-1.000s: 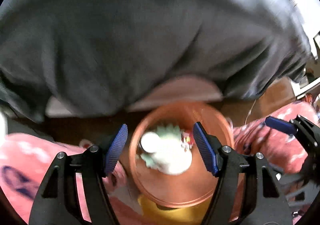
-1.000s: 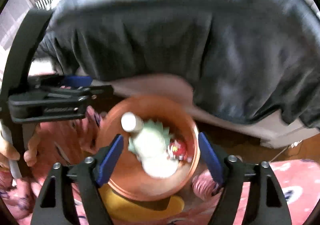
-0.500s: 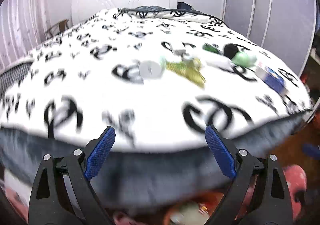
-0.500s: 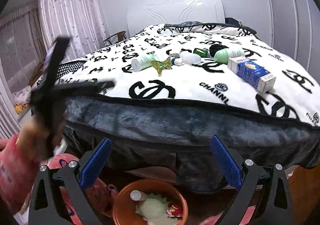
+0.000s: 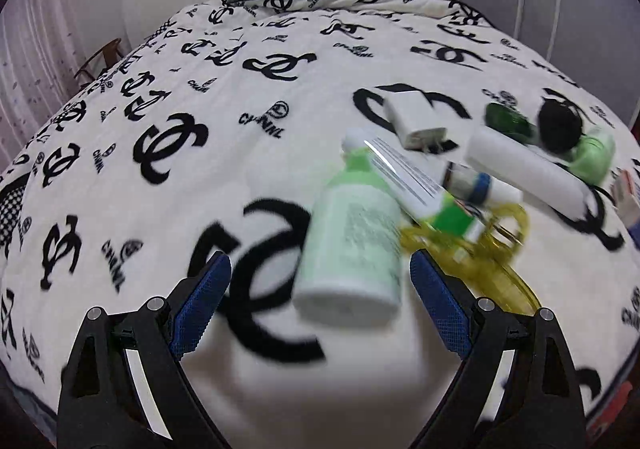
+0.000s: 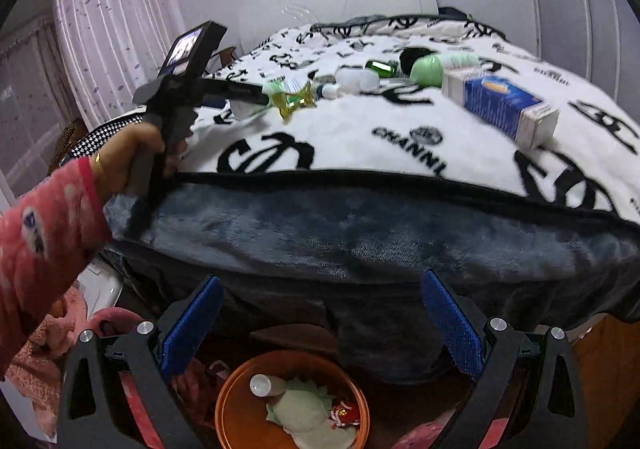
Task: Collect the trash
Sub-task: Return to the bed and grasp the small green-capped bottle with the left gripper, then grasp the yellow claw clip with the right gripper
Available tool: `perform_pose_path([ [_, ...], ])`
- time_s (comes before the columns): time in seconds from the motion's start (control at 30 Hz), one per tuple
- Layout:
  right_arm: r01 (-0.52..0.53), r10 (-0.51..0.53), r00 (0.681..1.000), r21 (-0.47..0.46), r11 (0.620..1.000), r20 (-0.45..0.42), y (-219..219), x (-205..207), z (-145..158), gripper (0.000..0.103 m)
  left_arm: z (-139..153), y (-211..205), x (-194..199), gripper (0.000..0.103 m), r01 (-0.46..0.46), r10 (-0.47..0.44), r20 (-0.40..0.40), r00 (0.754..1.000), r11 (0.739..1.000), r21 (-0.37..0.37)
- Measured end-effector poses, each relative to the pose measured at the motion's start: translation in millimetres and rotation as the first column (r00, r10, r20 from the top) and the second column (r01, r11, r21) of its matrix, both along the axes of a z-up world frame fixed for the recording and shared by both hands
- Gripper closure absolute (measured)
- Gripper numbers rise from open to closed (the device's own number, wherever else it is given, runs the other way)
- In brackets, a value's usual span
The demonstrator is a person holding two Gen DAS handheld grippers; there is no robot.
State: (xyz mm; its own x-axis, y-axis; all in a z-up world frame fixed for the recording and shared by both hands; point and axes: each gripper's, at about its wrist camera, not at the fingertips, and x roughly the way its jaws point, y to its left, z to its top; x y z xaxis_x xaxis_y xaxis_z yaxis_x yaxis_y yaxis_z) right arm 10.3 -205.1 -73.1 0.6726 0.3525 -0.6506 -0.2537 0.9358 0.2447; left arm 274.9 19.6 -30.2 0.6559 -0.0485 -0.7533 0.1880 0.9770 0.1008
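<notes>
Left gripper (image 5: 320, 301) hanging over the bed, jaws spread wide after just opening up, nothing pinched. Pale green bottle (image 5: 352, 249) lying between the blue pads (image 5: 200, 305) in the lower middle of the left wrist view, but not pressed by either one. Just right of it, a white and green tube (image 5: 416, 189) leaning across the bottle's neck, with a crumpled yellow wrapper (image 5: 492, 249) underneath. Further up and right: a white charger block (image 5: 416, 117), a white cylinder (image 5: 524, 173), a dark green thing (image 5: 508, 121), a black round thing (image 5: 560, 125) and a light green cap-like piece (image 5: 592, 157). All a bit smeared, so hard to name better. All of it sitting on the white logo-print blanket (image 5: 200, 109).

Right gripper (image 6: 320, 325) also wide open and empty, jaws just finished widening, hanging below the bed edge. Orange bin (image 6: 236, 409) at the bottom centre of the right wrist view, on the floor by the bed, already holding a small white bottle (image 6: 262, 385), pale crumpled paper (image 6: 304, 413) and a red scrap (image 6: 344, 409). Blue and white carton (image 6: 504, 109) on the blanket at upper right, well apart from the cluster of bottles. Hand (image 6: 132, 153) in a pink sleeve (image 6: 44, 237) gripping the other tool's handle at the left.
</notes>
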Motion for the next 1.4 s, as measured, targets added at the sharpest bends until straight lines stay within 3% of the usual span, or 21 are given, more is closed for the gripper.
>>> perform_pose_path([
  [0.1, -0.01, 0.01, 1.0, 0.007, 1.0, -0.016, 3, 5, -6, 0.006, -9, -5, 16, 0.023, 0.012, -0.011, -0.042, 0.999, 1.0, 0.025],
  [0.17, -0.016, 0.017, 1.0, 0.015, 1.0, -0.023, 5, 8, -8, 0.006, -13, -7, 22, 0.04, 0.027, -0.027, -0.076, 0.997, 1.0, 0.0],
  [0.2, -0.015, 0.016, 1.0, 0.017, 1.0, -0.023, 5, 8, -9, 0.006, -14, -8, 23, 0.044, 0.028, -0.029, -0.081, 0.996, 1.0, -0.011],
  [0.23, -0.016, 0.017, 1.0, 0.019, 1.0, -0.025, 5, 9, -9, 0.006, -13, -9, 23, 0.055, 0.035, -0.038, -0.084, 0.996, 0.999, -0.028],
  [0.27, -0.016, 0.016, 0.999, 0.018, 1.0, -0.028, 5, 10, -10, 0.006, -13, -9, 23, 0.057, 0.04, -0.043, -0.084, 0.996, 0.999, -0.037],
  [0.4, -0.01, 0.011, 0.999, 0.023, 1.0, -0.042, 3, 9, -13, 0.006, -9, -7, 16, 0.057, 0.025, -0.028, -0.067, 0.997, 0.999, -0.049],
  [0.5, -0.017, 0.018, 0.999, 0.028, 0.999, -0.034, 3, 6, -10, 0.006, -2, 3, 4, 0.057, 0.012, -0.018, -0.054, 0.998, 0.994, -0.111],
  [0.67, -0.037, 0.037, 0.999, 0.001, 0.999, 0.023, 9, 12, 13, 0.006, 22, 19, -48, 0.057, 0.015, -0.013, 0.018, 1.0, 0.989, -0.148],
  [0.8, -0.06, 0.067, 0.989, -0.052, 0.997, 0.13, 27, 38, 44, 0.006, 32, 26, -99, 0.057, -0.027, 0.033, 0.105, 0.994, 0.998, -0.06],
  [0.97, -0.077, 0.091, 0.979, -0.08, 0.994, 0.184, 57, 96, 65, 0.006, 35, 47, -152, 0.057, -0.024, 0.04, 0.129, 0.991, 0.992, -0.123],
  [1.17, -0.071, 0.088, 0.989, -0.138, 0.988, 0.116, 99, 177, 59, 0.006, 29, 60, -192, 0.057, -0.003, 0.023, 0.106, 0.994, 0.983, -0.184],
  [1.3, -0.05, 0.054, 0.998, -0.207, 0.977, 0.012, 123, 229, 38, 0.008, 27, 67, -201, 0.057, 0.009, 0.011, 0.097, 0.995, 0.979, -0.204],
  [1.33, -0.043, 0.04, 0.999, -0.228, 0.973, -0.017, 126, 240, 33, 0.013, 26, 69, -203, 0.057, 0.009, 0.011, 0.096, 0.995, 0.978, -0.207],
  [1.4, -0.054, 0.036, 0.996, -0.24, 0.969, -0.08, 129, 256, 22, 0.031, 24, 72, -205, 0.057, 0.007, 0.013, 0.093, 0.996, 0.977, -0.212],
])
